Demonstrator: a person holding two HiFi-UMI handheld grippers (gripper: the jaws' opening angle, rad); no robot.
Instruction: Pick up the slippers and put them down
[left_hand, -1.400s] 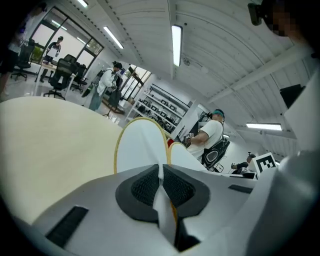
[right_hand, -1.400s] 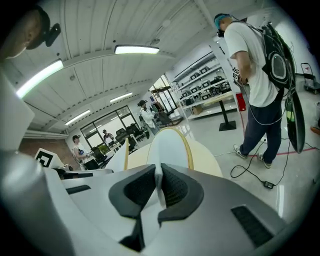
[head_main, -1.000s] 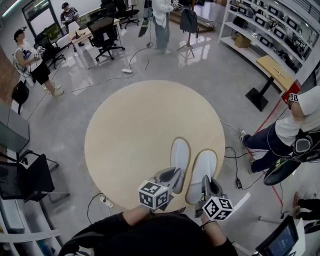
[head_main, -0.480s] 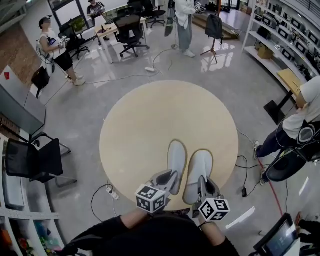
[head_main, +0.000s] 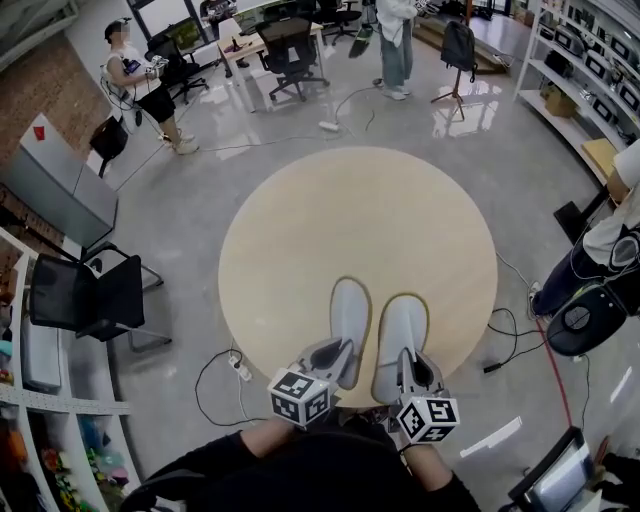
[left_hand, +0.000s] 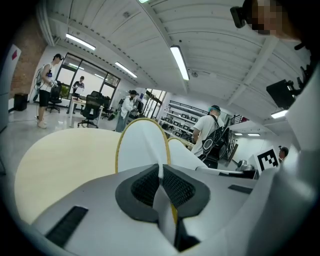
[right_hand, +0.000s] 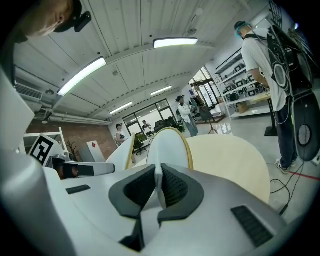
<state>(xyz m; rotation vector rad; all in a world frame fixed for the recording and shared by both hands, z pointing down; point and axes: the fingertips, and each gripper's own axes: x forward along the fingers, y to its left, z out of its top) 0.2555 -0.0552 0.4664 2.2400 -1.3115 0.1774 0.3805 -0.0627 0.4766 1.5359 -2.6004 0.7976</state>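
Two white slippers lie side by side, toes away from me, over the near part of the round beige table (head_main: 300, 230). My left gripper (head_main: 337, 360) is shut on the heel end of the left slipper (head_main: 349, 312). In the left gripper view its black pads (left_hand: 145, 186) pinch the slipper's (left_hand: 142, 146) thin white edge. My right gripper (head_main: 411, 372) is shut on the heel end of the right slipper (head_main: 400, 332). In its own view, that slipper (right_hand: 168, 147) juts forward from the pinching pads (right_hand: 172, 187). Whether the soles touch the table I cannot tell.
A black chair (head_main: 85, 300) stands left of the table. A power strip (head_main: 240, 368) and cables lie on the floor by the table's near-left edge. A person (head_main: 615, 235) stands at the right, others at desks far back. Shelves line the right wall.
Both grippers, still shut on the slippers, have shifted a little leftward along the table's near edge. The head view has swung, showing more of the room's left side.
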